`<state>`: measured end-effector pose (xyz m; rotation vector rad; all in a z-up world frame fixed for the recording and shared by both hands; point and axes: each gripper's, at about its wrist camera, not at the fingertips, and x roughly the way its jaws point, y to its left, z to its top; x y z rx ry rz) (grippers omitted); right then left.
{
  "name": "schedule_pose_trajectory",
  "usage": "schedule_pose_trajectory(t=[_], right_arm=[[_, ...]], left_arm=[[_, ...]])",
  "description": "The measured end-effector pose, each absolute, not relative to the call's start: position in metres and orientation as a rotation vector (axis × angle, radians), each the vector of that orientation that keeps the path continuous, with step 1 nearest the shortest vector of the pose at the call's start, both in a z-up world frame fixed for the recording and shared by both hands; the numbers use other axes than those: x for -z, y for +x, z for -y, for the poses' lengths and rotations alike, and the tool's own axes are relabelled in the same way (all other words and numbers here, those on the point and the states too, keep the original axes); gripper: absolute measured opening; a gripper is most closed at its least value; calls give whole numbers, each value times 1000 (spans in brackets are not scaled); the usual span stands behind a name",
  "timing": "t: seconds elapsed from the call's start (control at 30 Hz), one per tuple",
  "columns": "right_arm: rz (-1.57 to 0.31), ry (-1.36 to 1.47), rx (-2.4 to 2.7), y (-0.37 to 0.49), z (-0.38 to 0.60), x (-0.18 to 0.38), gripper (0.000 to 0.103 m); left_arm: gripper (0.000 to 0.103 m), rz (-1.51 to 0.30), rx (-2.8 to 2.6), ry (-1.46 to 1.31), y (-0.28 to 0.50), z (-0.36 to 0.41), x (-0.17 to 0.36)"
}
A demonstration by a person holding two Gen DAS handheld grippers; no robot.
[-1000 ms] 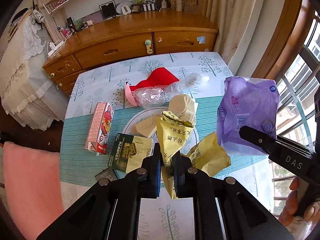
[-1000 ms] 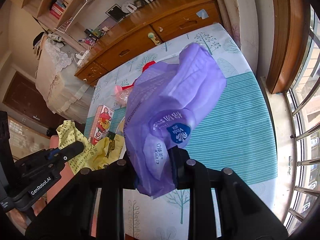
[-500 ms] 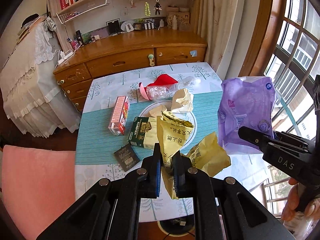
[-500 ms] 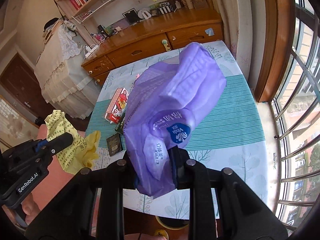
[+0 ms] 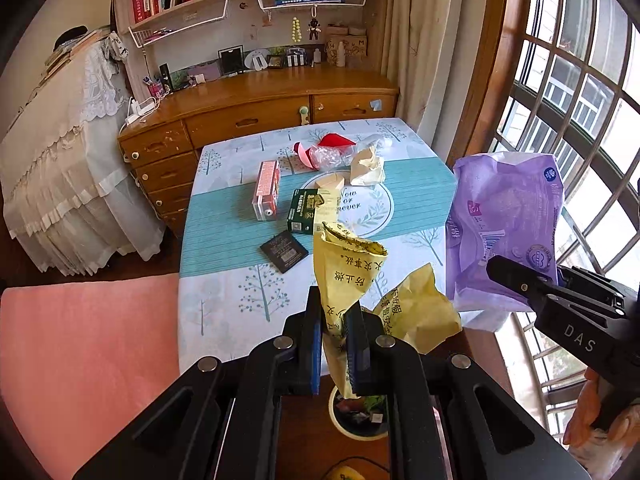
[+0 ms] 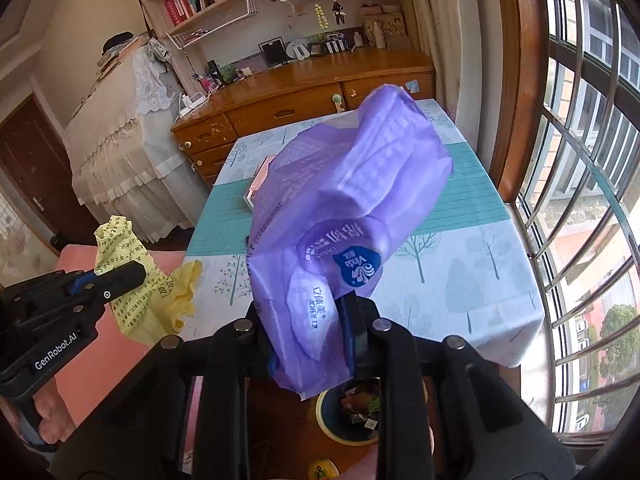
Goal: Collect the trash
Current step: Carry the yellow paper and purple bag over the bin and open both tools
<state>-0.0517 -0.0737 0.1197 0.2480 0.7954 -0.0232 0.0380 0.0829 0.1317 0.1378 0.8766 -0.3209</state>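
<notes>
Tablecloth print "Now or Never"; purple pack "Vinda".

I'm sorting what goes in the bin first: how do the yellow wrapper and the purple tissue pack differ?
The yellow wrapper is crumpled paper with black characters; the purple tissue pack is smooth, soft plastic with a blue logo. The wrapper is the smaller and sits in the left tool; the bulkier pack sits in the right tool. Both are held clear of the table.

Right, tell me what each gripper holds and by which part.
The left gripper pinches the yellow printed wrapper near its lower end. The right gripper clamps the purple tissue pack by its lower end.
</notes>
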Motion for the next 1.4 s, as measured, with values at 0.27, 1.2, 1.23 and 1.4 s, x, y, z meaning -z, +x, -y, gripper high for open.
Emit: schedule_pose_trajectory(t=[0.27, 1.2, 1.23, 1.4], right_arm=[[-867, 250, 45, -134, 21, -102, 20], [-1422, 371, 37, -104, 110, 277, 20], [-1432, 367, 37, -104, 112, 295, 20], [-1480, 369, 37, -99, 124, 375, 21]], left_arm=[[10, -925, 359, 117, -26, -132, -114], [10, -1499, 250, 25, 3, -42, 291], [10, -1513, 245, 23, 5, -39, 311], [10, -1552, 219, 16, 15, -30, 386]])
